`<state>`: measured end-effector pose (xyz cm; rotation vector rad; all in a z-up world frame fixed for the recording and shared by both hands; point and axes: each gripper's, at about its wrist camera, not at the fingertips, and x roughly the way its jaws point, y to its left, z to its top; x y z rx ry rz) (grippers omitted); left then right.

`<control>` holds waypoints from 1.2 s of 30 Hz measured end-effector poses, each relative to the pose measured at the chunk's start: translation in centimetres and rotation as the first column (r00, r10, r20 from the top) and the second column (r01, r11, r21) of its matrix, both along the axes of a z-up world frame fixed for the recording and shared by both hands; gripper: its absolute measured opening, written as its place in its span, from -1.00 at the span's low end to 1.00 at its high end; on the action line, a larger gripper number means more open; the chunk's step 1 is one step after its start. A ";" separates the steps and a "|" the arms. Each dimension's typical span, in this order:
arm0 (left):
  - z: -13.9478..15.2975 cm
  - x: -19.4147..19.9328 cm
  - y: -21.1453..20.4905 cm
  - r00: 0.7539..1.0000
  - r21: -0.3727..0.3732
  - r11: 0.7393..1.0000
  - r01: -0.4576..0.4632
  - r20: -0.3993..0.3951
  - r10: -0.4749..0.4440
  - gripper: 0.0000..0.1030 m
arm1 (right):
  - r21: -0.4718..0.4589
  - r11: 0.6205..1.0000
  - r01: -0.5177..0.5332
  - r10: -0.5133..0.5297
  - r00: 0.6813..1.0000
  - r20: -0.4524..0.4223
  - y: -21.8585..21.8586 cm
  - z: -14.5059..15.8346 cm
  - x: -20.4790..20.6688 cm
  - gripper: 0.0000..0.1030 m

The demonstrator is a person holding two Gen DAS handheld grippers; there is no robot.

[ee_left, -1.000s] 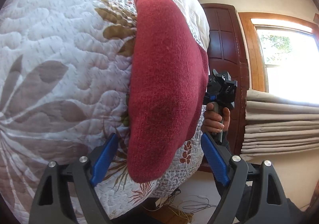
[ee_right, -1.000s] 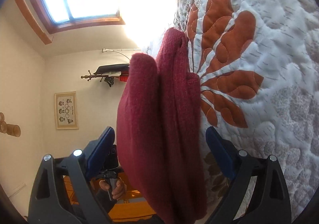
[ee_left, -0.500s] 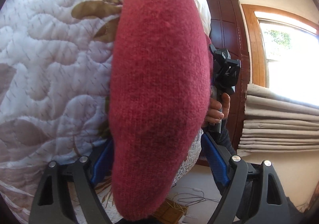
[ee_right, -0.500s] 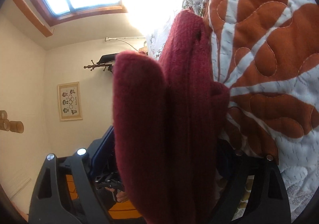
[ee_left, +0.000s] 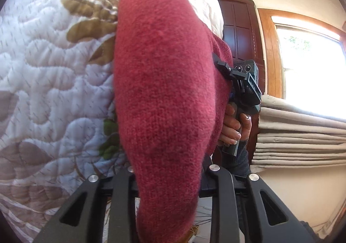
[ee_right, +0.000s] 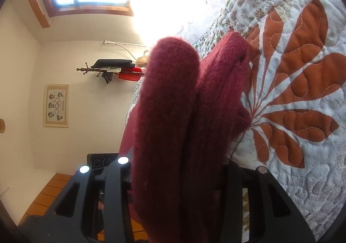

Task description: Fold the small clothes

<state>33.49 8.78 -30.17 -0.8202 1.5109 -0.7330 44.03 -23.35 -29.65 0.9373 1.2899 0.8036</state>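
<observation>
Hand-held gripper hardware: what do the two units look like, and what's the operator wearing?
Left hand-held gripper: matte black angular finger arms with cut-out slots and round silver bolt heads. Right hand-held gripper: same build; in the left wrist view it has a black pistol-style handle. The hand gripping it has a dark sleeve.

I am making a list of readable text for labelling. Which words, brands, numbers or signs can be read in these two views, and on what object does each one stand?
No text can be read.
Framed picture on the wall: small figures, rings and a short line of writing, too small and blurred to read.
Red knitted garment, quilt, both tools: no visible label or print.
</observation>
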 end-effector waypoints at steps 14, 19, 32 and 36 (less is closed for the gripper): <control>9.4 -7.5 10.1 0.978 0.034 0.999 -0.020 0.207 0.013 -0.49 | 0.047 0.992 -0.116 0.107 0.980 0.168 12.9 8.8 -5.6 -0.25; 5.7 -14.1 16.3 0.979 0.072 0.988 -0.137 0.160 0.124 -0.46 | 0.013 0.978 -0.208 0.204 0.969 0.142 21.0 6.0 -9.3 -0.22; 2.9 -17.5 21.9 0.937 0.067 0.939 -0.337 0.120 0.327 0.44 | -0.290 0.957 0.025 0.024 0.986 0.164 17.8 8.7 -13.1 0.55; 5.1 -18.1 23.7 0.907 0.020 0.920 -0.391 0.178 0.382 0.44 | -0.310 0.951 -0.001 0.062 0.980 0.187 19.9 8.8 -12.1 0.38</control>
